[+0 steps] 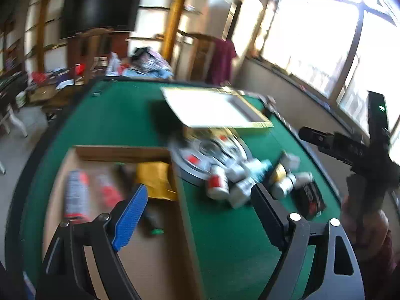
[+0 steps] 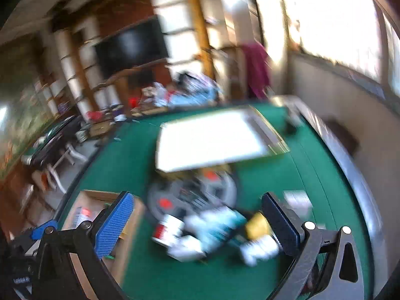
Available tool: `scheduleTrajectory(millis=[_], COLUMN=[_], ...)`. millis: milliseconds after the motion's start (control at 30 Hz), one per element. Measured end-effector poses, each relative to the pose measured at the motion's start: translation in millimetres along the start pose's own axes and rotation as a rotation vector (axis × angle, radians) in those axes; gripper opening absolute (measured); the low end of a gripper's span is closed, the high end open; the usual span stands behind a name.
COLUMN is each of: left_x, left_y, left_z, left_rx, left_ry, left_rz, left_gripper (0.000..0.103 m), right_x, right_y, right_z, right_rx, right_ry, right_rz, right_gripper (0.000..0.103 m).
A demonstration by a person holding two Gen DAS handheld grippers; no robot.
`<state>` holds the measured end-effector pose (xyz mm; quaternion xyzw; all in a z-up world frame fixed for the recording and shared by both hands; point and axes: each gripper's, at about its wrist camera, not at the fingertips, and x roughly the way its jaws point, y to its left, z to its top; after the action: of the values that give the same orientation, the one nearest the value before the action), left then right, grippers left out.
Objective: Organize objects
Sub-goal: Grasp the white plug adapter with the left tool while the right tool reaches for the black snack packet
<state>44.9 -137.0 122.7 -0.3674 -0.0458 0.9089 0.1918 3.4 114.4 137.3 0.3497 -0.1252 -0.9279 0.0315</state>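
Partly sorted, by my reading. Cardboard box (image 1: 125,237) on the green worktop (image 1: 225,225), near left, already holds two red-labelled cans (image 1: 76,195), a yellow packet (image 1: 156,178) and something dark, blurred. Pile of small bottles (image 1: 232,182) still loose, just right of the box, by a round tray (image 1: 190,172). Left gripper (image 1: 200,205) and right gripper (image 2: 197,222) both gape wide, empty.

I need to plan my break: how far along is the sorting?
Done: a spray can and a yellow packet lie in the cardboard box. In hand: nothing; left gripper and right gripper are open. Left: the bottles piled on the green table.
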Motion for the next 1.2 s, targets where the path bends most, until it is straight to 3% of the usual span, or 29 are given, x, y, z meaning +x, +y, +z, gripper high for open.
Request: scheduleTrajectory(millis=[167,300,500,733,800,833,867,1067,1200], left_x=[43,72,110,142,149,151,153,144,121], left_y=[-55,-78,-84,-101,-102,-100,-100,-101,-91], left_z=[-15,-22,-21,-20,-20,-21,-22,-27,-26], left_rx=[0.170,0.291,0.341,0.431,0.435,0.426,0.410,0.371,0.283], left_ry=[0.038,0.071,0.153,0.217,0.237,0.252,0.261,0.243,0.206], left_rz=[0.002,0.056,0.041,0.028,0.033,0.030,0.026,0.037,0.019], left_gripper=[0.084,0.084,0.083,0.052,0.038,0.024,0.022,0.021,0.021], right_x=[19,30,40,31,31,31,32,37,40], right_y=[-80,-107,-126,-134,-138,-139,-141,-147,-147], right_z=[-20,-29,-30,-30,-30,-31,-31,-33,-34], right_rx=[0.126,0.142,0.192,0.220,0.236,0.242,0.251,0.278,0.268], right_ry=[0.037,0.022,0.037,0.006,0.005,0.006,0.007,0.022,0.031], right_rz=[-0.008,-0.017,0.022,0.073,0.073,0.073,0.073,0.073,0.068], right_gripper=[0.103,0.103,0.103,0.103,0.103,0.103,0.103,0.103,0.103])
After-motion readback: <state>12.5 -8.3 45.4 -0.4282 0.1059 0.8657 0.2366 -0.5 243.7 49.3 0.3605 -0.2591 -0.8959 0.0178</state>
